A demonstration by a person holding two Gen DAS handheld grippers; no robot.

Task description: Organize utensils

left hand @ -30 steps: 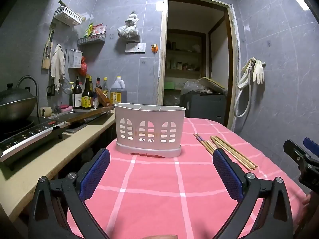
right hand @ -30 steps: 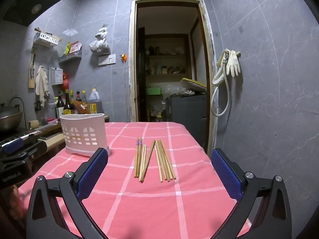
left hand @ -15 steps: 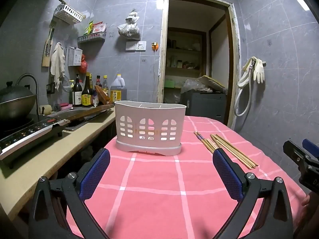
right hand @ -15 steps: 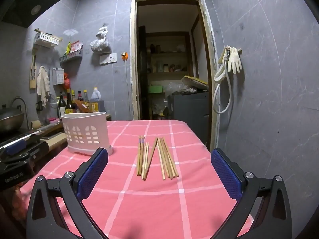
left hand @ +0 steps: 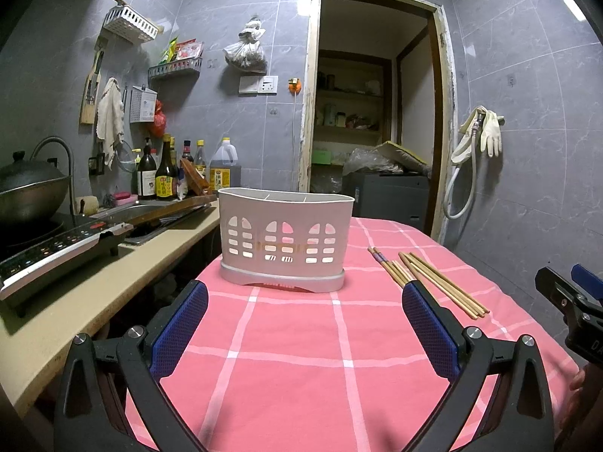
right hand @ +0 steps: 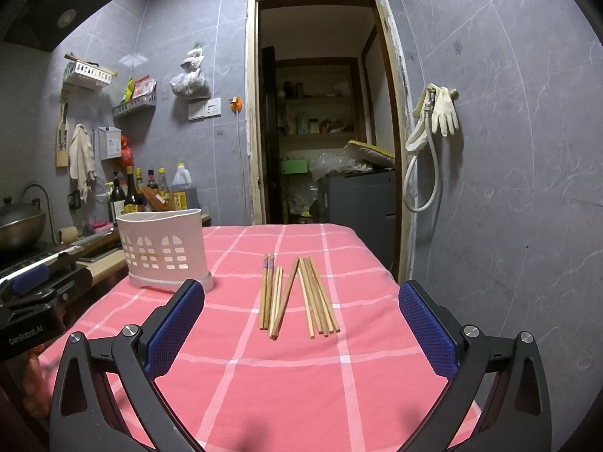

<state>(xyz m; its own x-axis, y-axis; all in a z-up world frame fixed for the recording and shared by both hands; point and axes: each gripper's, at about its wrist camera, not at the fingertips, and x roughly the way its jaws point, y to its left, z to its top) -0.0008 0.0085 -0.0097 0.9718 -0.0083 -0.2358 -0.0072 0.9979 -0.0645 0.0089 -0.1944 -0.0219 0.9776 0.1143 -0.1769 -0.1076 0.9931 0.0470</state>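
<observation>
A white slotted utensil holder (left hand: 285, 240) stands upright on the pink checked tablecloth (left hand: 301, 339); it also shows at the left in the right wrist view (right hand: 164, 250). Several wooden chopsticks (right hand: 297, 295) lie loose on the cloth to its right, also seen in the left wrist view (left hand: 426, 278). My left gripper (left hand: 305, 305) is open and empty, in front of the holder. My right gripper (right hand: 301, 312) is open and empty, just short of the near ends of the chopsticks.
A kitchen counter (left hand: 94, 286) with an induction hob (left hand: 56, 248), a wok (left hand: 30, 192) and bottles (left hand: 166, 173) runs along the left. An open doorway (right hand: 324, 132) lies behind the table. A tiled wall with a hose and gloves (right hand: 437, 116) stands to the right.
Both grippers have dropped slightly and come a little nearer to the table; the holder and chopsticks look larger. Nothing was taken hold of.
</observation>
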